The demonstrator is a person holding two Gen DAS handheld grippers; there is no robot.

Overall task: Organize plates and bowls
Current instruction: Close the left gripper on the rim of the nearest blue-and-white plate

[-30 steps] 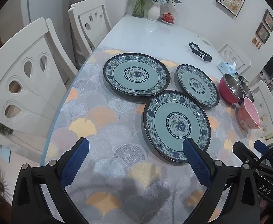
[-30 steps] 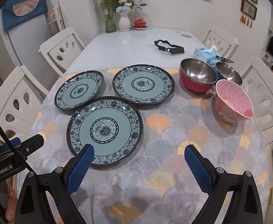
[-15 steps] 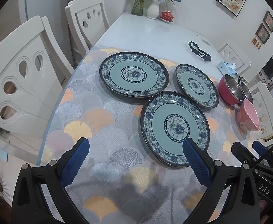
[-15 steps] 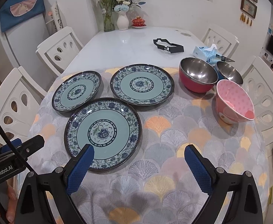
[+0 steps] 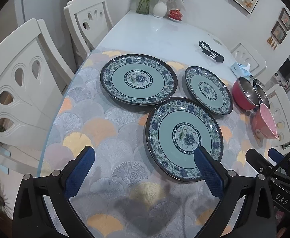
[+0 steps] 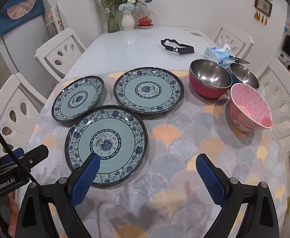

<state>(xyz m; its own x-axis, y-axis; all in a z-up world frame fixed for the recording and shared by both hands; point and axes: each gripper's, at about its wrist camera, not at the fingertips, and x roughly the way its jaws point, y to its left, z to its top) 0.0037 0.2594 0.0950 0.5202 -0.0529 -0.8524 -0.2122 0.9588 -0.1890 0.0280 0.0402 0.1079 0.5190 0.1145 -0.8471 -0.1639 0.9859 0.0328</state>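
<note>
Three blue-and-teal floral plates are seen lying flat on a fan-patterned cloth (image 6: 184,138) that covers the near end of the white tabletop (image 6: 137,45). The nearest plate (image 6: 106,144) is set closest to the near edge; behind it, toward the left edge, lies the smaller plate (image 6: 78,98), and beside that, nearer the middle, the far plate (image 6: 149,89). The three rims are close together, but whether they touch cannot be told.

Toward the right edge a red steel-lined bowl (image 6: 209,80) and a blue steel-lined bowl (image 6: 243,76) are placed side by side, with a pink dotted bowl (image 6: 249,108) just in front of them — tilted on its side, its mouth turned upward and to the left.

The left tongs (image 5: 144,158) are held wide apart above the cloth near the near edge, nothing between the blue pads; the right-hand pad is seen over the nearest plate's rim. The right tongs (image 6: 147,163) are likewise spread wide and empty, one pad over that same plate.

Further back on the bare tabletop a black frame-like object (image 6: 176,46) and a tissue pack (image 6: 217,53) are seen — and at the far edge a glass vase (image 6: 113,17), a white vase (image 6: 128,20) and a red lidded cup (image 6: 145,21). White chairs (image 6: 59,53) are drawn up around the tabletop.
</note>
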